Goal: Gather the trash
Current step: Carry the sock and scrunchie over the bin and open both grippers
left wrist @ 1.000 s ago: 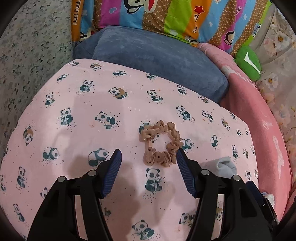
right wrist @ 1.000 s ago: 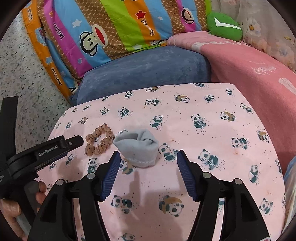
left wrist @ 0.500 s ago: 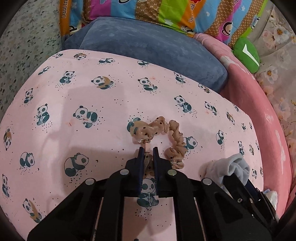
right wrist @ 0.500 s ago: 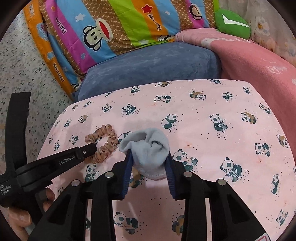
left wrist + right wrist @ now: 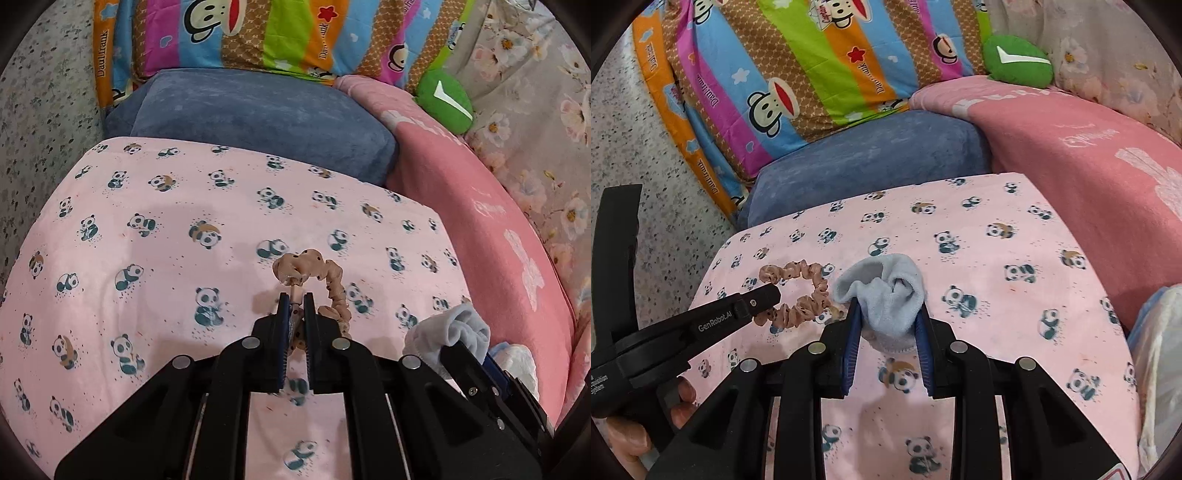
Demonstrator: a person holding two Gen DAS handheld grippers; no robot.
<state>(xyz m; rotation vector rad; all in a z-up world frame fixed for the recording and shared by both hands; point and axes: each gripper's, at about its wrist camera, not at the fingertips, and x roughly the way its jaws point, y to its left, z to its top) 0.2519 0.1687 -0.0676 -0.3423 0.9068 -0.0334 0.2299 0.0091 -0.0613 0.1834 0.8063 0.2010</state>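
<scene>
Each piece lay pinched at its own tips: the left gripper [image 5: 294, 301] clamped the scrunchie [image 5: 320, 275] just left of the sock [image 5: 883, 295] squeezed in the right gripper [image 5: 886, 314].

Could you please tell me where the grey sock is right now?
Right wrist view, centre: the crumpled grey fabric sock sits pinched in the right gripper, above the pink panda-print sheet.
</scene>
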